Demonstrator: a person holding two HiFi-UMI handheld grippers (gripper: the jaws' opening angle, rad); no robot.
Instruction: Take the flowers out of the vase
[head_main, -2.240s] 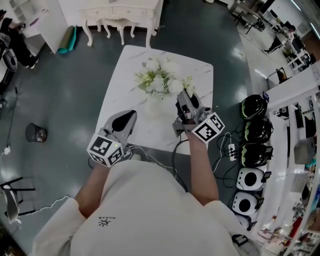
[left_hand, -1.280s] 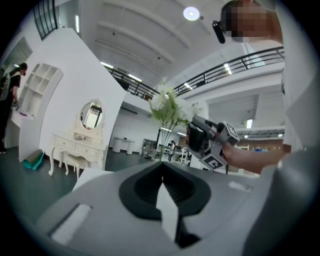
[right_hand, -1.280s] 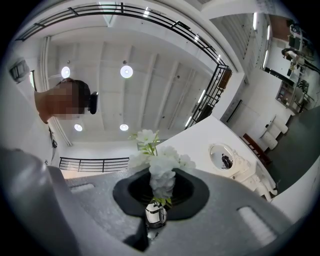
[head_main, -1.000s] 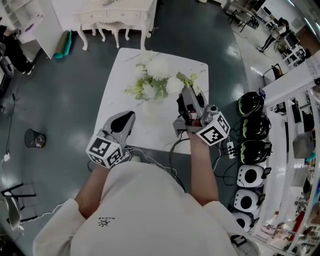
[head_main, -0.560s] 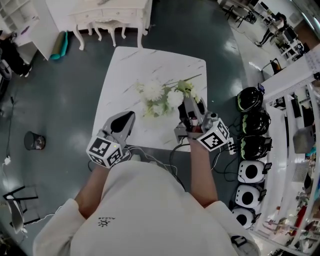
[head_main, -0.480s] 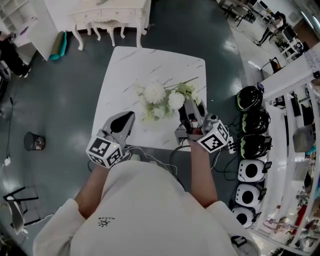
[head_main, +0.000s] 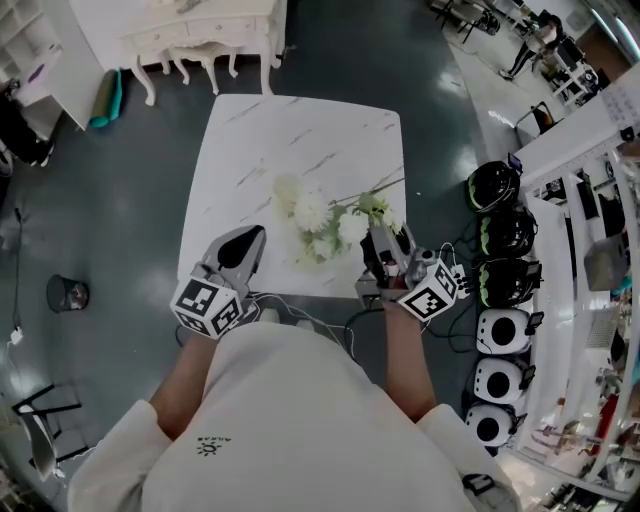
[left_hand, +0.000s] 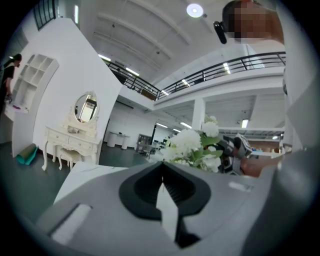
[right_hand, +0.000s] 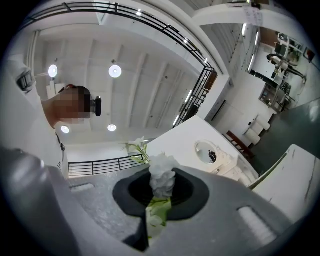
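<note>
A bunch of white flowers (head_main: 325, 222) with green leaves hangs low over the white marble table (head_main: 300, 130), near its front right part. My right gripper (head_main: 380, 235) is shut on the stems; in the right gripper view a white bloom (right_hand: 162, 176) and green stem sit between the jaws of the right gripper (right_hand: 156, 202). A pale vase (head_main: 287, 190) stands just left of the bunch, apart from it. My left gripper (head_main: 252, 238) is shut and holds nothing, at the table's front left. From the left gripper (left_hand: 162, 197), the flowers (left_hand: 192, 147) show ahead to the right.
Several helmets (head_main: 495, 185) lie on the floor right of the table, beside shelving. Cables (head_main: 300, 318) run under the table's front edge. A white dresser (head_main: 200, 35) stands beyond the table, a small bin (head_main: 68, 293) at far left.
My right gripper has come down and toward the table's front right with the flowers, which are now clear of the vase. The left gripper has stayed put.
</note>
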